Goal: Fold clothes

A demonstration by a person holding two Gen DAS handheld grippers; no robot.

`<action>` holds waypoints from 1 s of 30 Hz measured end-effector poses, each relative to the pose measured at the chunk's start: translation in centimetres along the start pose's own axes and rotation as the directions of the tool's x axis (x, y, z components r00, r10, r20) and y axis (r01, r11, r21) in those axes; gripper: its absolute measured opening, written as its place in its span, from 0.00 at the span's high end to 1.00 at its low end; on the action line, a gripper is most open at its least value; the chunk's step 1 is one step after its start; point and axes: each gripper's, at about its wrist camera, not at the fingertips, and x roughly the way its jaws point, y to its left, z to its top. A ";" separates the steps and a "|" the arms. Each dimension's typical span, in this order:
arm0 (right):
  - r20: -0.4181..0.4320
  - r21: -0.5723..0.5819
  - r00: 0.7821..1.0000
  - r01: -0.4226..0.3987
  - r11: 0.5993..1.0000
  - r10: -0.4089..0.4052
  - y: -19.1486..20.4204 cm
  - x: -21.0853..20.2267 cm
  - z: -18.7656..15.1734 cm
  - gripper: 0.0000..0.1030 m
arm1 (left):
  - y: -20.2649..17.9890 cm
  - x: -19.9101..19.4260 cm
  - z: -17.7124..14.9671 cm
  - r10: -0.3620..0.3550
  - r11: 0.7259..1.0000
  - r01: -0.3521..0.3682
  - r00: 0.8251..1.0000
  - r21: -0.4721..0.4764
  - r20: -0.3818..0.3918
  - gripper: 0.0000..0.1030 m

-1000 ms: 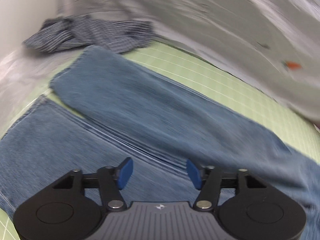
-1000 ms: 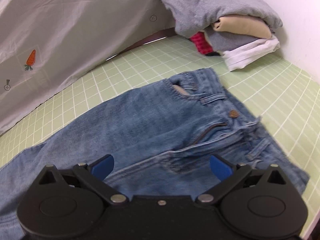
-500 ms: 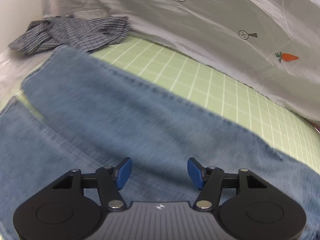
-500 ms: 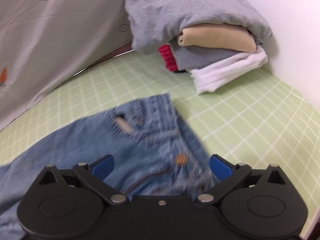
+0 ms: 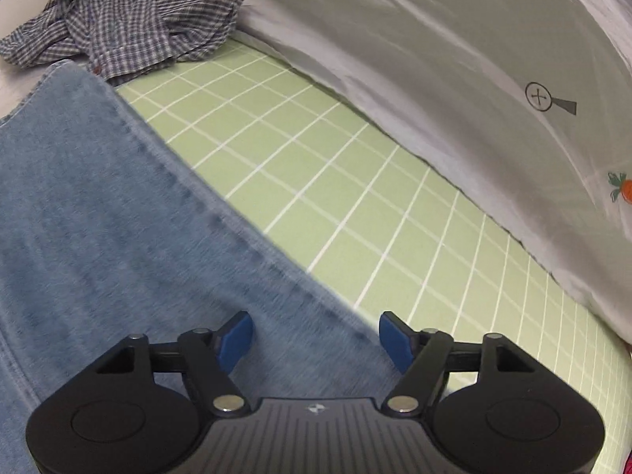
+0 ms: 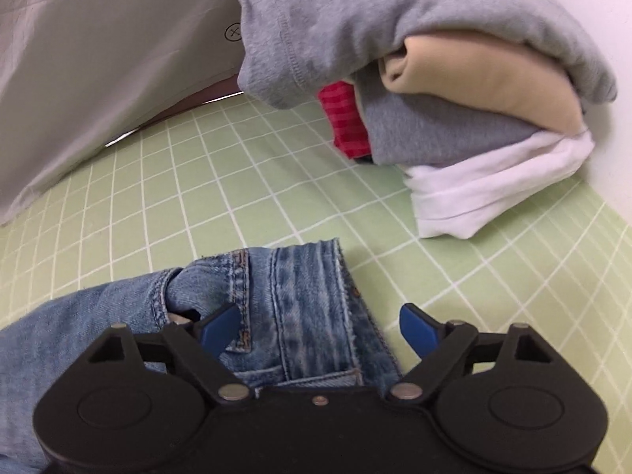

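Both my claws gape wide, empty: the jeans (image 6: 300,300) waistband lies under my right claw (image 6: 320,331), a leg under my left claw (image 5: 316,335)

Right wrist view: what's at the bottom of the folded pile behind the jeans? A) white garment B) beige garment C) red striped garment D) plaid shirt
A: the white garment lies on the green grid mat under the grey and beige layers of the pile, beyond the jeans.
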 end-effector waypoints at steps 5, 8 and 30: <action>-0.002 0.030 1.000 -0.010 0.999 0.010 -0.4 -0.4 -0.5 0.13 | -1.3 0.9 0.1 0.021 0.999 -0.020 1.000 0.029 -0.012 0.23; -0.008 0.049 1.000 -0.008 0.999 0.008 -0.5 -0.3 -0.8 0.12 | -2.4 1.5 -0.6 0.104 0.990 -0.100 0.994 0.100 -0.039 0.23; 0.086 0.040 0.996 -0.035 0.999 0.032 -0.5 0.2 2.0 0.87 | -4.3 0.0 2.7 -0.009 0.987 -0.012 0.991 0.159 0.133 0.93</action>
